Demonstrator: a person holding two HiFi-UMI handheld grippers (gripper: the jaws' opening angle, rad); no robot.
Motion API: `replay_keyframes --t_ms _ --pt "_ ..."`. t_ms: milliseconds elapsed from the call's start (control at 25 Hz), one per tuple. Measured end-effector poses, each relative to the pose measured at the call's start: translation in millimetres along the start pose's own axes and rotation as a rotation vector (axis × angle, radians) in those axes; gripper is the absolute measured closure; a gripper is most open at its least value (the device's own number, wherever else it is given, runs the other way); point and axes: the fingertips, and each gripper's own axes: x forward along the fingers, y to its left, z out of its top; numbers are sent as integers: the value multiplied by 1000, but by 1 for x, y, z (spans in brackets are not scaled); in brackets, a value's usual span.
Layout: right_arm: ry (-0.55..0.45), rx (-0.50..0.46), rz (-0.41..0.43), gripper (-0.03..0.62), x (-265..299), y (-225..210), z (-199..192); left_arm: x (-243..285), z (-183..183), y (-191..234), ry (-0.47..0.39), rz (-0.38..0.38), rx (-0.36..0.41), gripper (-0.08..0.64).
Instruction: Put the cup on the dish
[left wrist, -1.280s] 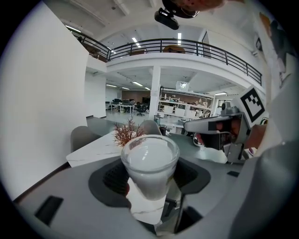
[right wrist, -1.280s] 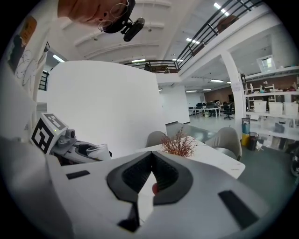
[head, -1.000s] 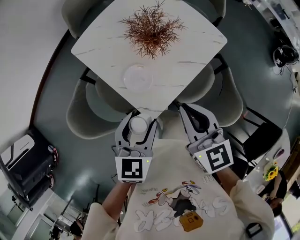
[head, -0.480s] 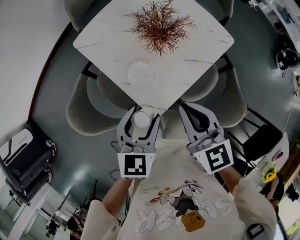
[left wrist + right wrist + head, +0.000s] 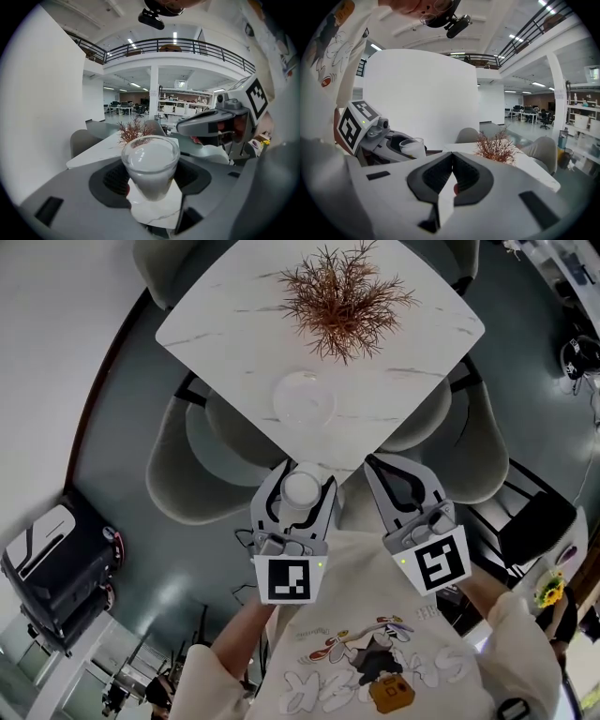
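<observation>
- White marble surface (image 5: 234, 329) sits below me as a diamond, with one corner pointing straight at my chest and its two near edges running away to the left and right.
- Grey chairs (image 5: 178, 465) are tucked in along both near edges, so the only gap on my side is at that corner.
- A clear dish (image 5: 303, 397) lies flat on the surface a little way in from the near corner, with bare marble on either side of it.
- A dried plant (image 5: 347, 301) stands beyond the dish, closer to the far corner, and the two are apart.
- My left tool (image 5: 300, 482) grips the cup (image 5: 151, 164), with its pads pressed on the lower sides of the cup.
- The cup is upright: its long axis is vertical, its open rim faces up and its narrower base points down.
- It hangs just at the near corner of the surface and is well short of the dish. I cannot tell how high it is above the marble.
- My right tool (image 5: 398, 486) is closed with nothing between its jaws. It is beside the left one, to the right of the corner, and its tips point toward the surface.
</observation>
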Motion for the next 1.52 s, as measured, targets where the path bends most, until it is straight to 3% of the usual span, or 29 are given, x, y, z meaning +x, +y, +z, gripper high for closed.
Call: replay_keyframes --t_ms 440,880,1120,1520 --pt "40 31 52 588 37 16 -29 18 -35 20 31 -15 14 288" --pt "85 15 31 588 57 9 -64 38 -64 34 43 -3 10 288" --pt "84 66 32 586 70 4 -76 50 -74 32 51 -13 17 288" --pt "93 73 13 586 92 -4 -99 74 -93 38 50 7 10 288"
